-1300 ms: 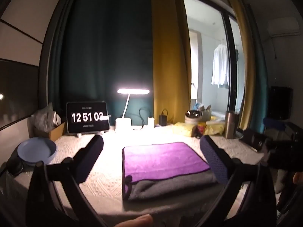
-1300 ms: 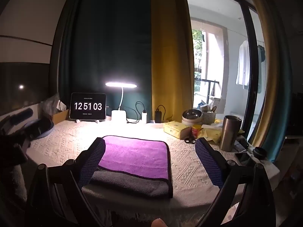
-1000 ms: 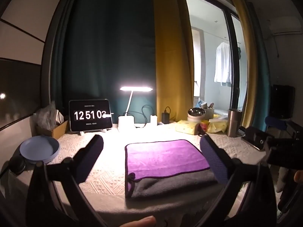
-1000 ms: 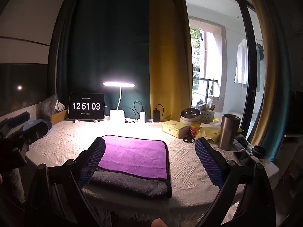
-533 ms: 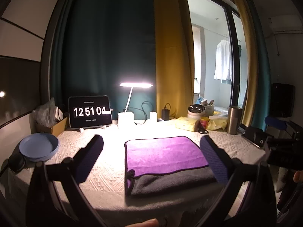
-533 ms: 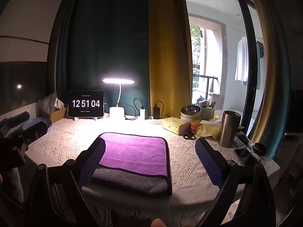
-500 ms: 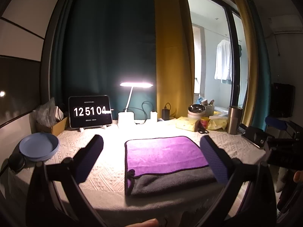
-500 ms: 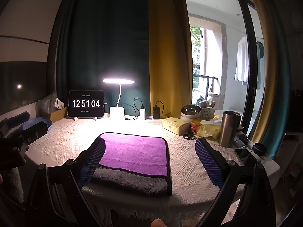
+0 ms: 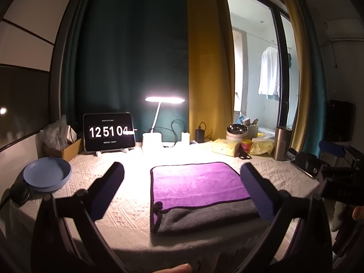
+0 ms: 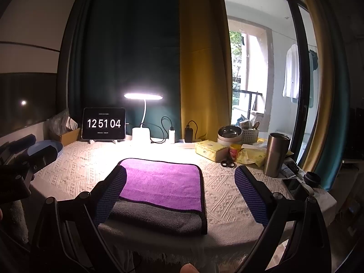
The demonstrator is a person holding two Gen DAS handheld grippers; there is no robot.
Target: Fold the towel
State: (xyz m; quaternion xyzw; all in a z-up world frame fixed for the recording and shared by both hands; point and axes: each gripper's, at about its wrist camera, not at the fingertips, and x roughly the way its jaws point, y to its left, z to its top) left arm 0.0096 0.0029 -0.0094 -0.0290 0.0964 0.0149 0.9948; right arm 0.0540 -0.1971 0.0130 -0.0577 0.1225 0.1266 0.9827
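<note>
Both hand-held grippers (image 9: 182, 182) (image 10: 179, 182) gape wide (holding nothing) above towel (image 9: 195, 186)

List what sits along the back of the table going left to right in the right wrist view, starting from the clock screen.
Clock screen → desk lamp → white charger → black power bank → yellow tissue pack → steel bowl → white basket → steel tumbler.

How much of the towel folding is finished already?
Done: the towel lies folded on the table, its purple layer over the grey one, and a strip of grey shows at the near edge. In hand: nothing; the left gripper and the right gripper are both open and hold off from it. Left: maybe another fold, though I cannot tell if one is wanted.
</note>
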